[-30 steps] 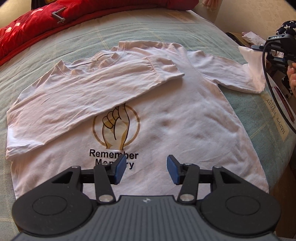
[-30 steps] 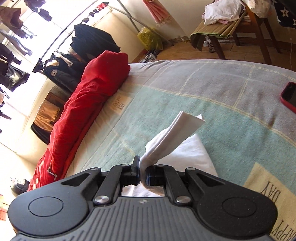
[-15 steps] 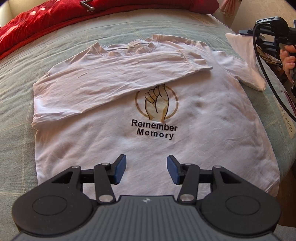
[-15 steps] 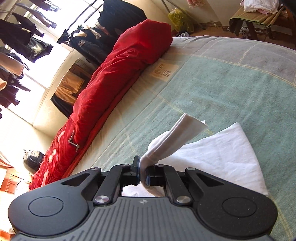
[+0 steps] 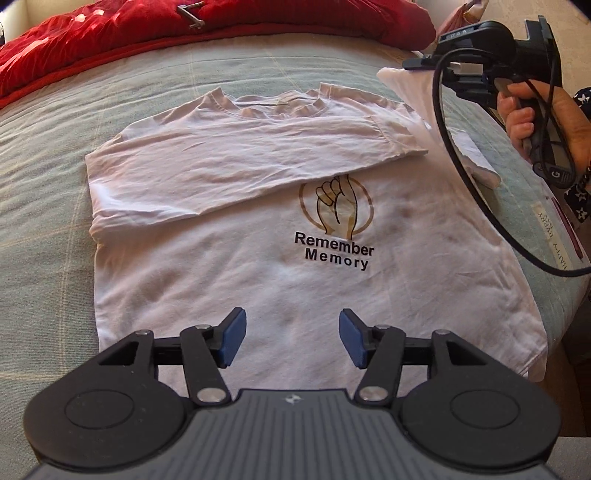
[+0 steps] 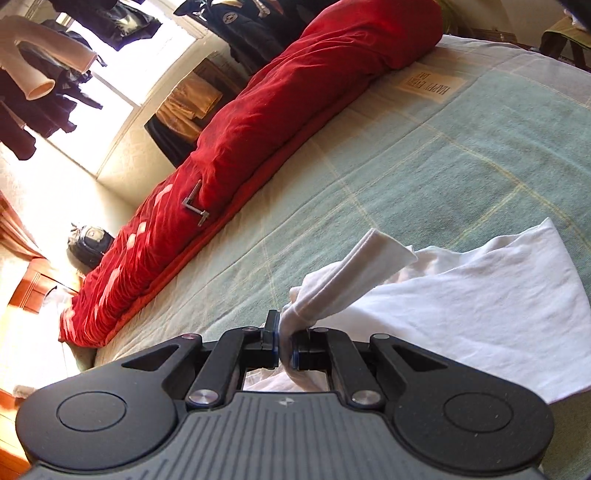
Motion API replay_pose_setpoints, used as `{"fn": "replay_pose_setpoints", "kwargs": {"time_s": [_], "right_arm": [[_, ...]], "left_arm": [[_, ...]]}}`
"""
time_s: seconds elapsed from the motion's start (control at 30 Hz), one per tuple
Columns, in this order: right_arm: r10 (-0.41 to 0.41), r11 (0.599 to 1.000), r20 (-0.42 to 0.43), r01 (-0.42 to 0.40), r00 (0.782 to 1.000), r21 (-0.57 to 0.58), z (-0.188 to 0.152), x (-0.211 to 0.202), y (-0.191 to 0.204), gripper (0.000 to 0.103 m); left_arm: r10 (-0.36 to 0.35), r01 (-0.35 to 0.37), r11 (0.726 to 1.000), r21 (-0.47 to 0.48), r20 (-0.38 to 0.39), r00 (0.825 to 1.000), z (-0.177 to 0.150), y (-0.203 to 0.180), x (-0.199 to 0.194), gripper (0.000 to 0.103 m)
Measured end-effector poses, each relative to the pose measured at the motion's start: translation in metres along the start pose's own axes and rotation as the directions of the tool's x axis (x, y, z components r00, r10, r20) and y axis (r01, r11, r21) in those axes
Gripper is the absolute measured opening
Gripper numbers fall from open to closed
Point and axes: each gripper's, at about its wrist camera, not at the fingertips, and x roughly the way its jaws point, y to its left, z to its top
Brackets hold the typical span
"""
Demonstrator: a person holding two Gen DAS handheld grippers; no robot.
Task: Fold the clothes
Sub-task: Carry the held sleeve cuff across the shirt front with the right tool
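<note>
A white long-sleeved shirt [image 5: 266,236] with a "Remember Memory" print lies flat on the bed, front up. One sleeve [image 5: 258,158] is folded across its chest. My left gripper [image 5: 290,339] is open and empty, hovering over the shirt's lower hem. My right gripper [image 6: 283,349] is shut on the cuff of the other sleeve [image 6: 351,273] and holds it lifted off the bed. In the left wrist view the right gripper [image 5: 480,48] is at the upper right with the raised sleeve [image 5: 410,88] hanging from it.
A green checked blanket [image 5: 44,206] covers the bed. A red quilt [image 5: 207,26] lies rolled along the far side, also in the right wrist view [image 6: 277,129]. The bed's edge [image 5: 565,332] drops off at the right. Dark clothes [image 6: 44,99] hang on a rack beyond.
My right gripper has lifted the sleeve and carried it inward over the shirt's shoulder. My left gripper has shifted left and stayed open.
</note>
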Motion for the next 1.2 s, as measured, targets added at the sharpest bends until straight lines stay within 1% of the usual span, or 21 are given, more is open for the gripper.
{"fn": "replay_pose_setpoints", "kwargs": {"time_s": [0.2, 0.3, 0.5, 0.73, 0.87, 1.0, 1.2], "right_arm": [[0.017, 0.999, -0.037, -0.018, 0.999, -0.05, -0.013, 0.016, 0.027, 0.007], [0.026, 0.997, -0.052, -0.029, 0.998, -0.068, -0.019, 0.022, 0.037, 0.007], [0.028, 0.986, -0.071, -0.039, 0.997, -0.164, -0.034, 0.031, 0.063, 0.008], [0.027, 0.962, -0.096, -0.052, 0.995, -0.269, -0.055, 0.045, 0.095, 0.008], [0.007, 0.927, -0.125, -0.054, 0.992, -0.371, -0.072, 0.058, 0.116, 0.008], [-0.027, 0.87, -0.151, -0.051, 0.988, -0.49, -0.095, 0.07, 0.135, 0.008], [-0.054, 0.791, -0.18, -0.067, 0.982, -0.608, -0.124, 0.081, 0.155, 0.008]], "left_arm": [[0.018, -0.018, 0.999, -0.048, 0.001, 1.0, -0.01, 0.023, -0.005, 0.062], [0.027, -0.026, 0.998, -0.065, 0.003, 1.0, -0.016, 0.031, -0.007, 0.066], [0.032, -0.032, 0.996, -0.085, 0.007, 0.999, -0.022, 0.043, -0.009, 0.067], [0.041, -0.04, 0.993, -0.112, 0.006, 0.999, -0.029, 0.055, -0.012, 0.067], [0.043, -0.043, 0.993, -0.112, 0.002, 0.999, -0.031, 0.06, -0.014, 0.067], [0.047, -0.047, 0.992, -0.119, -0.005, 0.999, -0.035, 0.065, -0.014, 0.067], [0.053, -0.055, 0.992, -0.112, -0.019, 0.998, -0.039, 0.071, -0.014, 0.067]]}}
